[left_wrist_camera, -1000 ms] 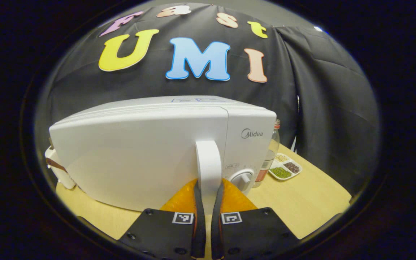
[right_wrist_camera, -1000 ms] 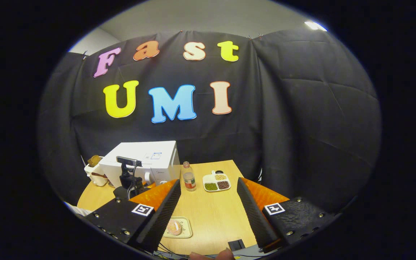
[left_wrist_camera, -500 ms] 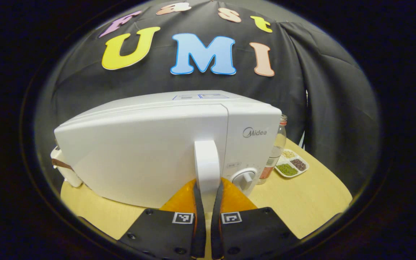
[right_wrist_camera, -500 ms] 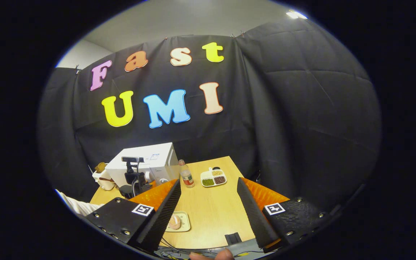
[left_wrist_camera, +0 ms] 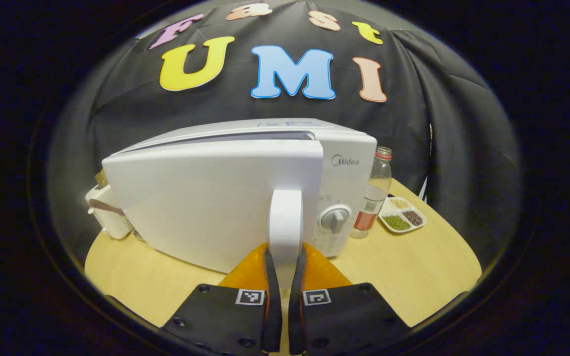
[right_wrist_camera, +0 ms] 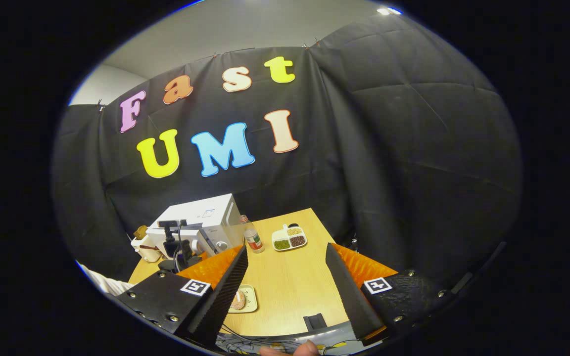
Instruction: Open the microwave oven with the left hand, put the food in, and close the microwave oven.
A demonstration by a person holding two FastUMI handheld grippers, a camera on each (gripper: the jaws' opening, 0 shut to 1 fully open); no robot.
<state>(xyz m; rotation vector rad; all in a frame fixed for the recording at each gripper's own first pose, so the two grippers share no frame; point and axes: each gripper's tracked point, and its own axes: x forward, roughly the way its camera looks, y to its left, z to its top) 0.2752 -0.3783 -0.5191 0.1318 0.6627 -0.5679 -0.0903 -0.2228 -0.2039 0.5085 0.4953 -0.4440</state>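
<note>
Left gripper view shows one white microwave oven (left_wrist_camera: 225,198) standing on the wooden surface (left_wrist_camera: 413,267). One vertical door handle (left_wrist_camera: 285,222) is clamped between the two fingers of the left hand-held gripper (left_wrist_camera: 285,262), which are drawn narrow with both pressing the handle's sides. The door (left_wrist_camera: 206,202) stands slightly ajar: its right edge sits forward of the control panel, and a dark gap shows along its top. One control knob (left_wrist_camera: 335,217) sits on the panel just right of the handle. One clear bottle (left_wrist_camera: 375,193) with a red label stands beside the oven's right side, and one divided dish (left_wrist_camera: 403,220) of four compartments holding grains lies just beyond it. One white container (left_wrist_camera: 107,212) stands at the oven's left.

Right gripper view shows the right hand-held gripper (right_wrist_camera: 285,277) spread wide, holding nothing, high above the surface. One small tray (right_wrist_camera: 245,299) carrying one round piece of food (right_wrist_camera: 238,300) lies on the near part of the surface, well apart from the oven and partly hidden by the near finger.

Compared with half a second ago, the door has swung outward from flush to ajar, and the right hand-held gripper's view has risen and tilted slightly.
</note>
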